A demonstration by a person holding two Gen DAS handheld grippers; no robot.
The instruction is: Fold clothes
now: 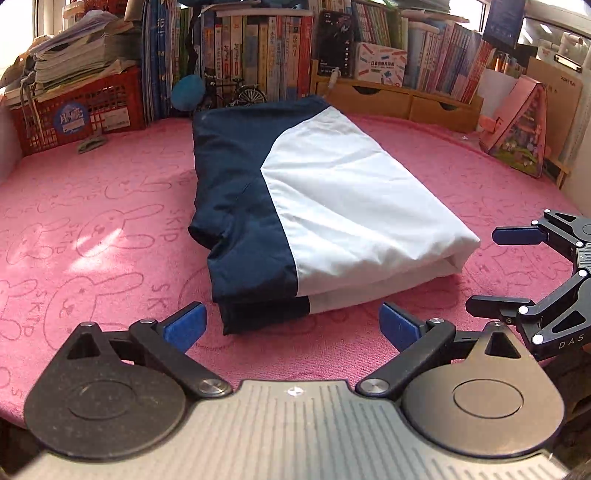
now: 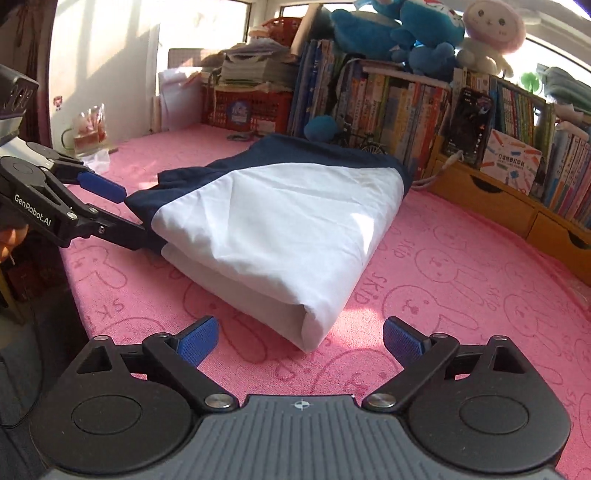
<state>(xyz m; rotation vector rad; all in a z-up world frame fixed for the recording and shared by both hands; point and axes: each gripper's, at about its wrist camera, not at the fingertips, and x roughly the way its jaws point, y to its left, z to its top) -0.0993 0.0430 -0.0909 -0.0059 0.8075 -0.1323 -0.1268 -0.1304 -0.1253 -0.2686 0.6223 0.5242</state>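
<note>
A folded garment (image 1: 332,192), navy on one side and white on the other, lies in a thick rectangle on the pink bunny-print cloth (image 1: 110,221). My left gripper (image 1: 292,325) stands open just short of its near navy corner, nothing between the blue pads. To the right, my right gripper (image 1: 495,271) is open too, beside the white folded corner. In the right wrist view the garment (image 2: 277,221) lies ahead of the open right gripper (image 2: 301,341), its white fold nearest. The left gripper (image 2: 123,212) shows at the left, open, close by the navy edge.
Along the back stand rows of books (image 1: 258,55), a red crate (image 1: 74,118) stacked with papers, wooden drawers (image 1: 406,99) and a small model bicycle (image 1: 236,92). A pink house-shaped box (image 1: 521,125) stands at the right. Plush toys (image 2: 424,29) sit on top of the books.
</note>
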